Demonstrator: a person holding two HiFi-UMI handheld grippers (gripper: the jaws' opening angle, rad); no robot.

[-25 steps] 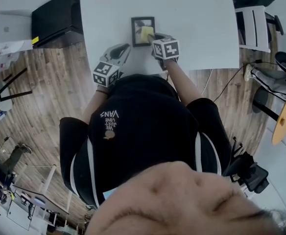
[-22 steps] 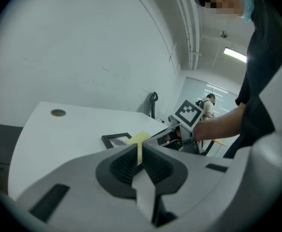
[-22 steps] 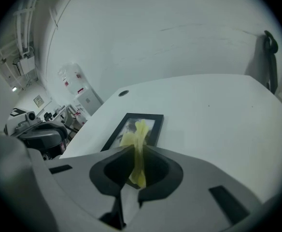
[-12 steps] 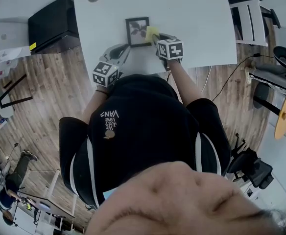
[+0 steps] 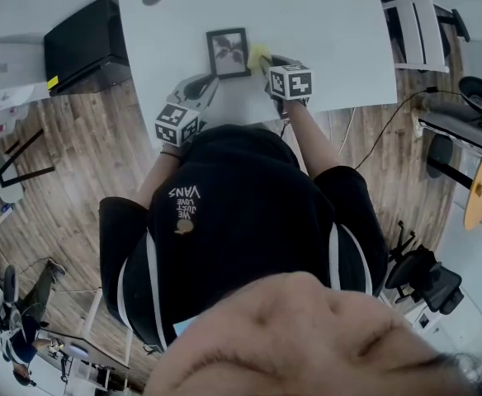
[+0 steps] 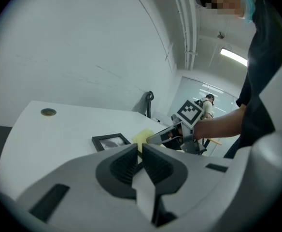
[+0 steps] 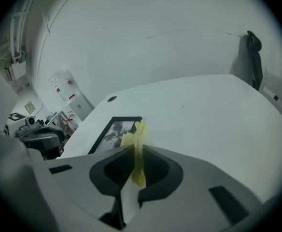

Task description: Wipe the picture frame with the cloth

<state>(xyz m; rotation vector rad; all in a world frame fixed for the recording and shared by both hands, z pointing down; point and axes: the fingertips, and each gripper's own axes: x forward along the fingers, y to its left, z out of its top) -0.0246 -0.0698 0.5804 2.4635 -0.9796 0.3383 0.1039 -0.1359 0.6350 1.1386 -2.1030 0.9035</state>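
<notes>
Two handheld grippers were seen from the head view over a white table point(image 5: 332, 23), held out by a person in a black shirt. A small black picture frame point(image 5: 228, 53) was laid flat on the table, near the person's edge of it. The right gripper point(image 5: 267, 62) was positioned just to the right of the frame, with a yellow cloth point(image 5: 258, 56) held at its tip against the frame's right edge. The left gripper point(image 5: 206, 85) was kept just short of the frame's near left corner. In the left gripper view, its two jaws were seen brought together with nothing between them; the frame point(image 6: 111, 141) and cloth point(image 6: 143, 136) were shown beyond them, with the right gripper reaching in from the right. In the right gripper view, the jaws were seen clamped on the cloth point(image 7: 139, 134), which stood up in a thin fold above them, at the right side of the frame point(image 7: 115, 132).
</notes>
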